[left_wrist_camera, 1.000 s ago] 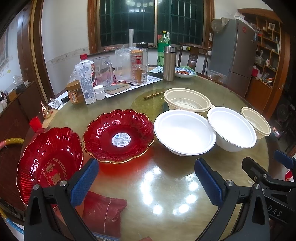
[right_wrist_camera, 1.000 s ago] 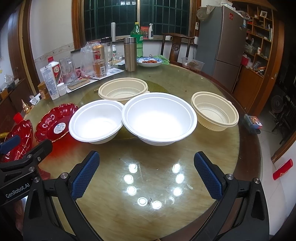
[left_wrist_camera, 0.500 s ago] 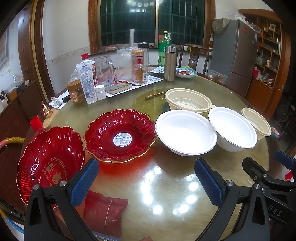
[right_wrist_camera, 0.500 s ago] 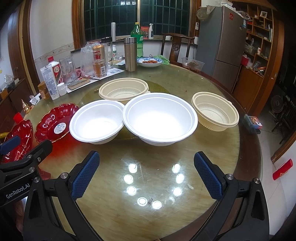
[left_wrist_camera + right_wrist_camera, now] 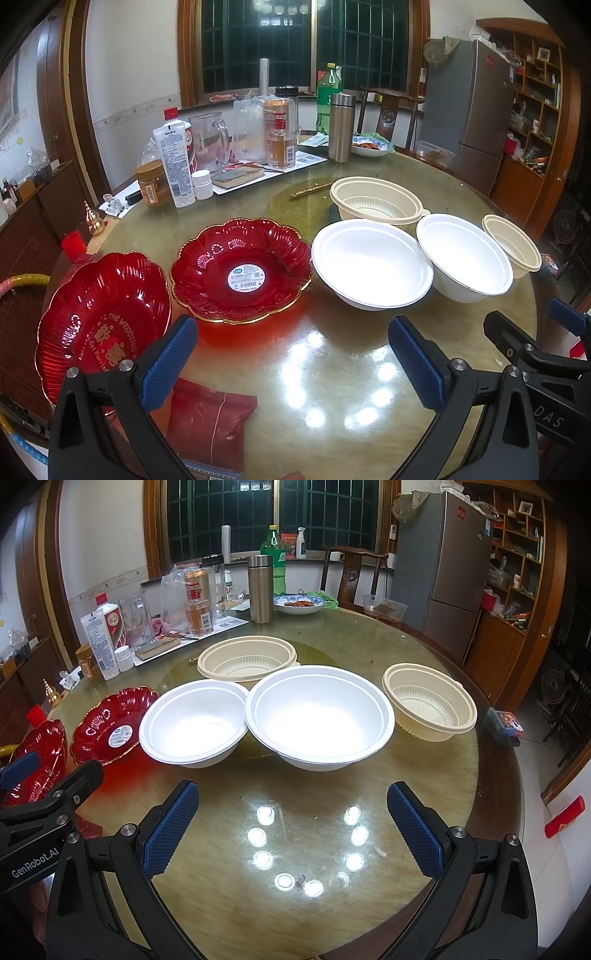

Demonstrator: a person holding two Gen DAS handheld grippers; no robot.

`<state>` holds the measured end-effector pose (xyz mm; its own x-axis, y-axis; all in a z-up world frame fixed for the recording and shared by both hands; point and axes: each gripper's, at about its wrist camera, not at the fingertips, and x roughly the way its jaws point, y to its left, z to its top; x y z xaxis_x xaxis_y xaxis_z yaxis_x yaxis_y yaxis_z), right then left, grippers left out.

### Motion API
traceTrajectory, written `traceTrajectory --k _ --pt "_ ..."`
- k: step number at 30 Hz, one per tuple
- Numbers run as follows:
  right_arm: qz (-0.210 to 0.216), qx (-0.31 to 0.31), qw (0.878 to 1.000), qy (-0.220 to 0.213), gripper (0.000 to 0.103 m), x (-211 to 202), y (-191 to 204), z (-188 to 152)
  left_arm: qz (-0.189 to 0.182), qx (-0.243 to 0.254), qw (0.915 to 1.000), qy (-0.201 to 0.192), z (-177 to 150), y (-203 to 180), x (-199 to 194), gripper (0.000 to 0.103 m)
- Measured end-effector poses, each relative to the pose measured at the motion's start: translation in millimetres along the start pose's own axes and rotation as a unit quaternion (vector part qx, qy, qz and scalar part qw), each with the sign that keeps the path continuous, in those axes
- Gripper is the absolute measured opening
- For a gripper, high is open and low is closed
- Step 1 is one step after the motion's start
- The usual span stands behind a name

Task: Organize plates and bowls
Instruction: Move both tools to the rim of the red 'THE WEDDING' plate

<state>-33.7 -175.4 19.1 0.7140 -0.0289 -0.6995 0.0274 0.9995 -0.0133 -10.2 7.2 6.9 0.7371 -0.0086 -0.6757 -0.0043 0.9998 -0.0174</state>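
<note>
Two red scalloped plates sit at the table's left: one with a sticker (image 5: 240, 271) (image 5: 110, 725) and one with gold writing (image 5: 99, 325) (image 5: 35, 760). Two white bowls stand mid-table, a smaller one (image 5: 371, 264) (image 5: 194, 722) and a larger one (image 5: 463, 253) (image 5: 319, 716). Two cream ribbed bowls stand behind (image 5: 376, 201) (image 5: 247, 659) and to the right (image 5: 511, 245) (image 5: 428, 701). My left gripper (image 5: 291, 363) is open and empty, in front of the sticker plate. My right gripper (image 5: 291, 827) is open and empty, in front of the white bowls.
Bottles, jars, a steel flask (image 5: 260, 589) and a blue dish of food (image 5: 299, 603) crowd the far side of the round glass-topped table (image 5: 369, 638). A red packet (image 5: 208, 421) lies at the near left edge. A fridge (image 5: 443, 561) stands behind.
Both views shift very slightly; the left view's plates and bowls drift a little right. Nothing on the table has moved and both grippers stay open.
</note>
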Motion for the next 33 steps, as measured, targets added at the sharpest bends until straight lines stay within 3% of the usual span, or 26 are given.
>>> traceTrajectory --k 3,5,9,13,15,20,25,29,33 --pt "0.003 0.001 1.000 -0.002 0.103 -1.0 0.3 0.5 -0.005 0.002 1.0000 -0.001 0.6 2.8 -3.5 0.103" --pt "0.014 0.001 1.000 -0.006 0.103 -3.3 2.4 2.1 -0.027 0.005 0.9996 -0.007 1.2 9.0 -14.6 0.103" --pt "0.069 0.001 0.997 -0.023 0.103 -14.1 17.9 7.7 -0.037 0.002 0.9976 -0.058 -0.1 41.9 -56.2 0.103" --pt "0.142 -0.012 0.990 -0.023 0.103 -14.6 47.0 15.1 0.000 -0.047 0.9947 -0.092 -3.4 99.6 -85.0 0.103" --pt "0.198 -0.018 0.980 -0.004 0.103 -10.2 67.9 17.4 0.033 -0.079 0.9914 -0.098 -7.8 137.1 -92.6 0.103" --pt "0.318 -0.017 0.945 0.074 0.103 14.7 126.9 18.7 0.117 -0.177 0.9756 -0.057 -23.0 227.8 -79.7 0.102" --pt "0.389 0.002 0.911 0.137 0.096 37.5 175.9 12.0 0.140 -0.255 0.9566 -0.017 -40.3 273.3 -55.2 0.102" --pt "0.399 0.014 0.900 0.176 0.095 57.2 202.9 5.7 0.151 -0.241 0.9586 0.018 -45.7 267.4 -30.7 0.102" --pt "0.399 0.029 0.894 0.202 0.080 72.3 218.4 0.1 0.151 -0.228 0.9613 0.033 -46.3 265.4 -15.1 0.102"
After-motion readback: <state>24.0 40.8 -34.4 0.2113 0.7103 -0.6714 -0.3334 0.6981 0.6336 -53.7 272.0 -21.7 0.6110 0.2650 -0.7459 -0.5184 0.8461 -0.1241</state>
